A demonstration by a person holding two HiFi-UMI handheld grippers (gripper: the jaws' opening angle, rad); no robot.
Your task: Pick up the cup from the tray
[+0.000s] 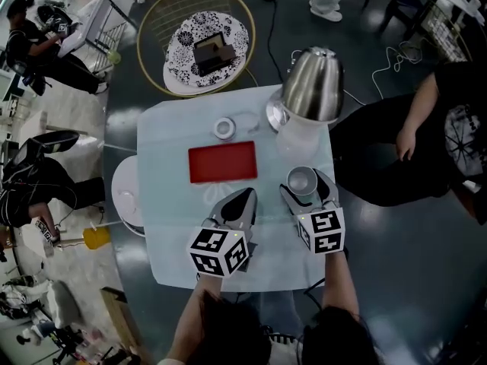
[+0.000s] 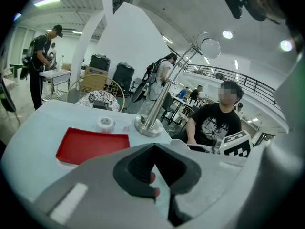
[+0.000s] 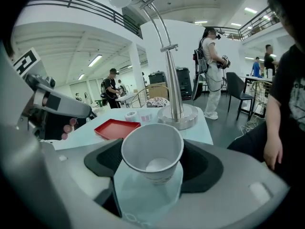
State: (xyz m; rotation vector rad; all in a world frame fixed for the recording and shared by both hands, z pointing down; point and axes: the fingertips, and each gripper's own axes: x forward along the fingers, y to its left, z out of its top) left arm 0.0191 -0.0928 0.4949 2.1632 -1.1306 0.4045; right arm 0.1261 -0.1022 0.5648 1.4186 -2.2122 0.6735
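A white paper cup sits between the jaws of my right gripper, to the right of the red tray. In the right gripper view the cup leans slightly, open mouth toward the camera, both dark pads pressed against its sides; my right gripper is shut on it. The tray lies bare on the pale table. My left gripper rests just below the tray's near edge, its jaws closed tip to tip with nothing in them. The left gripper view shows the tray ahead at left.
A lamp with a shiny metal shade stands at the table's far right, its round base just behind the cup. A tape roll lies beyond the tray. A seated person is close on the right. A wire chair stands behind the table.
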